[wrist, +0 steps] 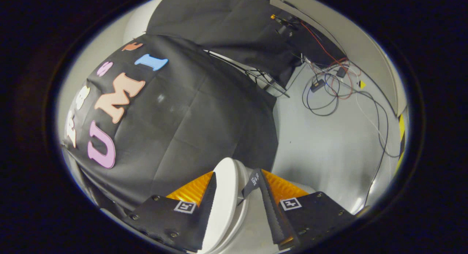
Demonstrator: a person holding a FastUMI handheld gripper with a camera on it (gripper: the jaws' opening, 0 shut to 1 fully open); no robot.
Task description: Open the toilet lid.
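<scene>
Black cloth [204, 111] hangs as the booth's wall on the left and far side of the gripper view, and a pale grey floor [321, 144] opens to the right, with a tangle of thin wires [329, 89] lying far off on it.

Near the camera, the tongs [237, 203] straddle the white toilet lid [225, 195], which stands edge-on between the two fingers and looks already lifted well off the seat. The left finger's toothed pad lies against the lid's left face. The right finger stands a little apart from the lid's right side, with a dark strap [252, 182] hanging in the gap, so the tongs look released rather than clenched: one finger touches, the other does not.

What could go wrong, as I judge it: with only one side bearing on it, the lid may slide off the pad and drop back down. The strap could also catch between the right finger and the lid and spoil any grip. Pushing too hard could knock the lid against the cloth behind.

Count: one lid, one strap, two fingers, two square markers [184, 206] on the finger bases, one bundle of wires.
</scene>
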